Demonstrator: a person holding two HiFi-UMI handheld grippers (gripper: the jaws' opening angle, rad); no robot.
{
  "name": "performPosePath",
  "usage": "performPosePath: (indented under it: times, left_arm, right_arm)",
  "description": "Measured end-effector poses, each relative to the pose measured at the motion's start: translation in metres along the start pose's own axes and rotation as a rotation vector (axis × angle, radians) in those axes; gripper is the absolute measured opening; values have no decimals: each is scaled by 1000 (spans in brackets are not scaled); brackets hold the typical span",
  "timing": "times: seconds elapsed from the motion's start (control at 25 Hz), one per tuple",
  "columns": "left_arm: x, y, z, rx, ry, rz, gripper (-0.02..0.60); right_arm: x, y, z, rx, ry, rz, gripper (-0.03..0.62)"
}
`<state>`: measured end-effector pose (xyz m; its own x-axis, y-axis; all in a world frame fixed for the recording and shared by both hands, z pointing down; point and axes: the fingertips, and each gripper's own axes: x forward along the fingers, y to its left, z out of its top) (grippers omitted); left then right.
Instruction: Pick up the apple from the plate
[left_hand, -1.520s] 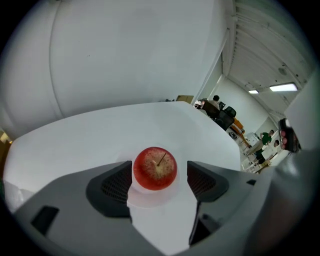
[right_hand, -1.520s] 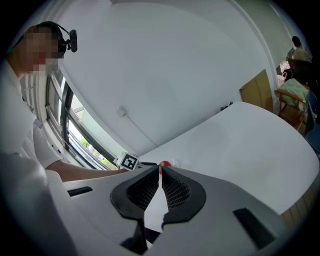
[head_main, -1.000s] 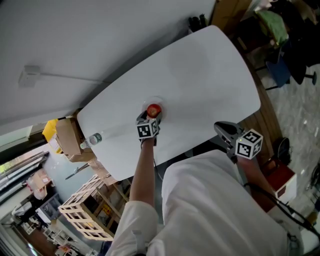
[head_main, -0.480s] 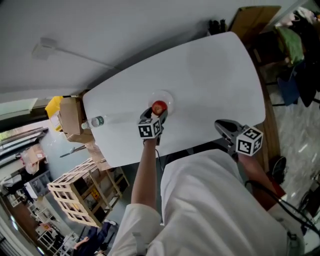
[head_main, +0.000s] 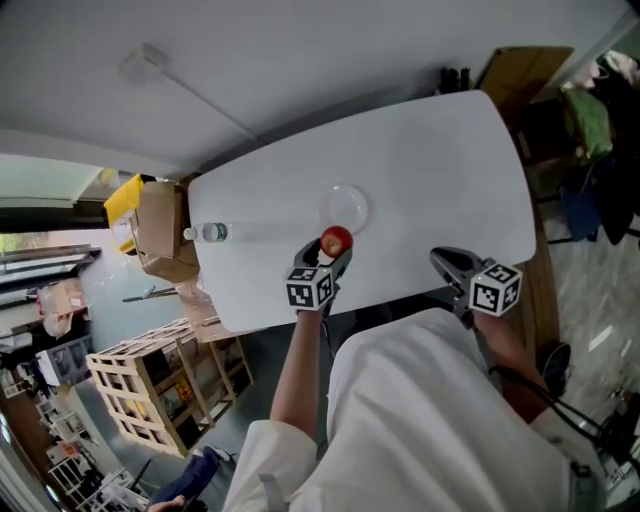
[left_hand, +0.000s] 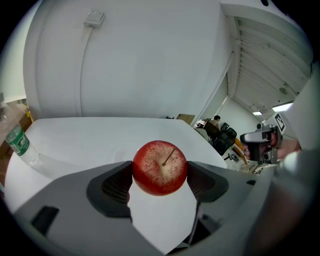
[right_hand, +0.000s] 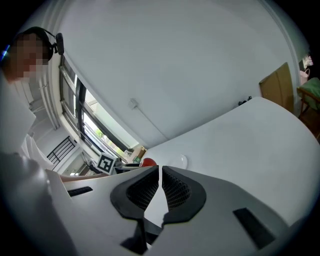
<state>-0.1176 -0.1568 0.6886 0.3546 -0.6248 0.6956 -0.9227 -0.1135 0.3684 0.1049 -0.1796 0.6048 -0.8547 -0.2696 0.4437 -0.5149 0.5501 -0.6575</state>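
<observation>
At the far left end of the bench, a clear plastic bottle with a green label sits near the edge. A cardboard box is just beyond that edge, on the floor side. Moving right, my left gripper is clamped on the apple. In the left gripper view the red fruit sits squarely between the two jaws, one pad pressing on each flank, with its stem pointing up and to the right. White bench surface shows under the apple, so it is held clear of the bench. The plate is a pale, clear dish that lies just past the apple on the far side, with nothing on it. Further right, my right gripper hangs by the near edge of the bench, well apart from the apple. Its jaws are drawn together with only a sliver of gap and nothing between them.
</observation>
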Motion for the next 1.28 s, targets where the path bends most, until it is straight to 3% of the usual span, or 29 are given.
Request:
performPosePath:
  times: [0.24, 0.56, 0.88, 1.28]
  left_arm:
    - [-50, -15, -4, 6, -92, -52, 342]
    - [-114, -23, -24, -53, -202, -102, 342]
    - [-164, -33, -51, -38, -250, -142, 342]
    - [-197, -48, -75, -21, -260, -157, 342]
  right_arm:
    - [-8, 28, -25, -11, -27, -26, 44]
    - [-14, 75, -57, -63, -50, -39, 44]
    - [-32, 113, -88, -104, -99, -71, 44]
    - [-63, 122, -107, -121, -148, -120, 44]
